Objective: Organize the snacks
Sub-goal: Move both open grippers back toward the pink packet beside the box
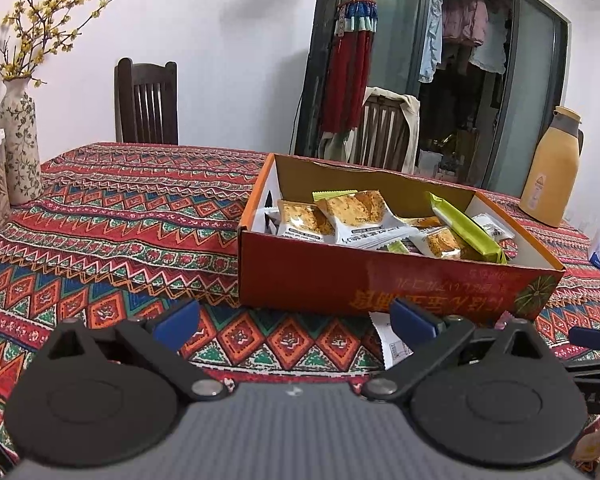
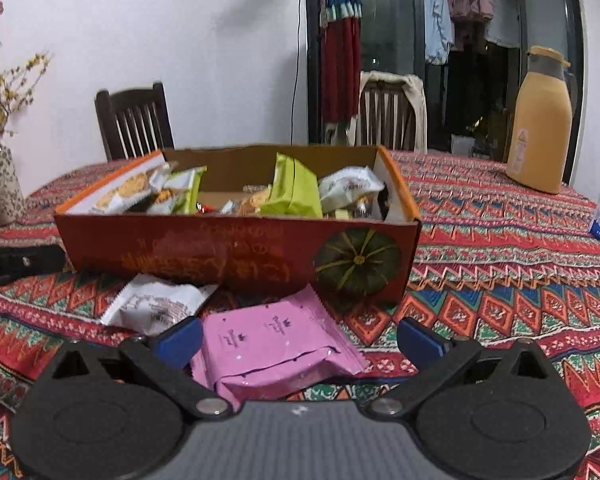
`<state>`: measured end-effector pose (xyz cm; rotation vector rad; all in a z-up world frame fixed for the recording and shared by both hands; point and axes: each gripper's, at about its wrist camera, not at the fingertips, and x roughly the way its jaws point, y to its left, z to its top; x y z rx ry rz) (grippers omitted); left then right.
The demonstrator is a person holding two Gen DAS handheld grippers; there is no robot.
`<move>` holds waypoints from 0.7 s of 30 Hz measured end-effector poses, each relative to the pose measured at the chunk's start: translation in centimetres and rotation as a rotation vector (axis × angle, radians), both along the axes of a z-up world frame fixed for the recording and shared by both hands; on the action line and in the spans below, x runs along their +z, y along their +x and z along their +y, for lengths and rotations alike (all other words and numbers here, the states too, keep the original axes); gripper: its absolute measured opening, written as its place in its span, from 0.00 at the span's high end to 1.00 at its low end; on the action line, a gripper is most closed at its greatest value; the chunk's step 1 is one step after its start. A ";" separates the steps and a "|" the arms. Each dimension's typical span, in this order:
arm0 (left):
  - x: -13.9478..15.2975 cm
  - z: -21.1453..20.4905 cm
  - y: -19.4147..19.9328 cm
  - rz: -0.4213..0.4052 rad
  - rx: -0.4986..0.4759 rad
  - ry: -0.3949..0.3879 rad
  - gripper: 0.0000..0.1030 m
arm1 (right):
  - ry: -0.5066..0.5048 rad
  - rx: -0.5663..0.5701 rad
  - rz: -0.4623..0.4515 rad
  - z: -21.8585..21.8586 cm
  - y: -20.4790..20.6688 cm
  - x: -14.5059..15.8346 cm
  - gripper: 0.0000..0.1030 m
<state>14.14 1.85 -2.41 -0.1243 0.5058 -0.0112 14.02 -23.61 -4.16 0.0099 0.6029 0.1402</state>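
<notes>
Two grippers hang low over the patterned tablecloth (image 1: 112,216), both with blue-padded fingers spread wide and holding nothing. The right gripper (image 2: 300,338) points at the box, its fingers straddling a pink packet (image 2: 276,344) that lies flat on the cloth, its long axis running away toward the box. Just left of it a white packet (image 2: 156,304) lies flat, touching the box's near wall. The left gripper (image 1: 296,320) is level, aimed at the same wall, with a white wrapper edge showing by its right finger (image 1: 414,320). Beyond stands the red cardboard box (image 2: 220,248), long side across the view, open top, holding green and white snack packets (image 1: 364,216). Farther off are a yellow flask (image 2: 540,128) and a flowered vase (image 1: 20,140).
</notes>
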 end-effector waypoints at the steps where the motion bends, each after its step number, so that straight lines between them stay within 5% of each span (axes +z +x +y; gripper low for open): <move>1: 0.0 0.0 0.0 0.002 0.000 -0.001 0.00 | -0.002 0.001 0.013 0.1 0.3 -0.1 0.00; 13: -0.3 0.5 0.5 0.034 0.002 -0.032 0.00 | -0.081 0.147 0.088 1.9 2.6 -0.5 0.00; 21: -0.5 0.6 0.7 0.050 -0.002 -0.043 0.00 | -0.039 0.156 0.126 1.5 3.8 -1.6 0.00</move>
